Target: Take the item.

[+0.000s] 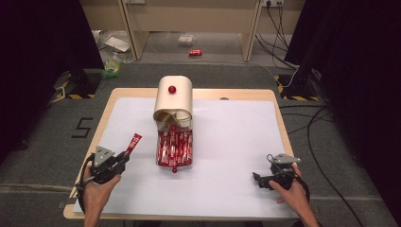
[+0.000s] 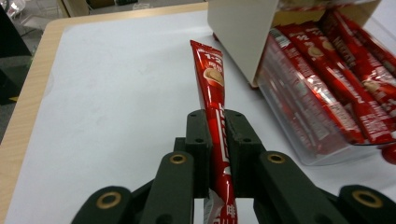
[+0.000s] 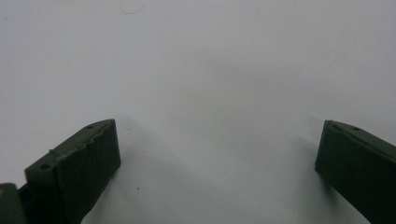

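Grey carpet floor, black curtains, wooden table, trailing cables.

Grippers: 2, left gripper, right gripper
Held sachet: 1
Sachets in clear tray: several, exact count unclear
Cream box: 1
Red knobs: 2

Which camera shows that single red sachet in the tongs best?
The left gripper view: the red sachet is large there, print readable, pinched between the left tongs. The high view shows it small; the right gripper view faces bare white table.
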`<control>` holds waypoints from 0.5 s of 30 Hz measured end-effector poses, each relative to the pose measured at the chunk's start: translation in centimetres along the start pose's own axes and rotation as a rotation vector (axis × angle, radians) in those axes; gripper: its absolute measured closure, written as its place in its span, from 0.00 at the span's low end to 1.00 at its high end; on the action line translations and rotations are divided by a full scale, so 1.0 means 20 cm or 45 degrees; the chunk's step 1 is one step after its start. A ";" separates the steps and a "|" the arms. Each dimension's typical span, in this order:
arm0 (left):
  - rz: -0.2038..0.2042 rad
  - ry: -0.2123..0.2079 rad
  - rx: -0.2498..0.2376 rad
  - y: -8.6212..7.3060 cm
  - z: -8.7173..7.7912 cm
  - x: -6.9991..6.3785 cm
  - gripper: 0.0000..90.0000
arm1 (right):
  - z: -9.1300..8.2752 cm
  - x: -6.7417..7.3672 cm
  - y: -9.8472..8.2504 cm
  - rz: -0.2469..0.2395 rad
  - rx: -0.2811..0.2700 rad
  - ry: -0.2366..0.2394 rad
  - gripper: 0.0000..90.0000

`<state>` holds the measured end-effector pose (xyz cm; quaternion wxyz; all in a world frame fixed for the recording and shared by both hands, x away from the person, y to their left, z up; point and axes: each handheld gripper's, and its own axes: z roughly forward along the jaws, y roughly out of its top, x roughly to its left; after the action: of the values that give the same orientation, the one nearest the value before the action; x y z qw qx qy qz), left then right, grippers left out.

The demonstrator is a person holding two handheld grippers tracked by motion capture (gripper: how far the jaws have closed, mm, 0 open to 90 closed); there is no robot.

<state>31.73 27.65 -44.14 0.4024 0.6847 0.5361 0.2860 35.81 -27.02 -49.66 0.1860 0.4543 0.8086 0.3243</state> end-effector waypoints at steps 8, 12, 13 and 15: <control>-0.043 0.041 -0.005 -0.04 0.05 0.05 0.89 | 0.00 0.00 0.00 -0.001 -0.001 -0.001 0.01; -0.059 0.053 0.004 -0.06 0.06 0.07 0.89 | 0.00 0.00 0.00 0.000 -0.001 0.000 0.01; -0.062 0.056 0.003 -0.07 0.07 0.08 0.89 | 0.00 0.00 0.00 -0.001 -0.001 0.000 0.01; -0.067 0.062 0.011 -0.07 0.07 0.08 0.89 | 0.00 0.00 0.00 0.000 0.000 0.000 0.01</control>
<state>32.61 29.01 -46.22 0.3936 0.6652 0.5647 0.2895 35.81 -27.02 -49.66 0.1860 0.4542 0.8087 0.3244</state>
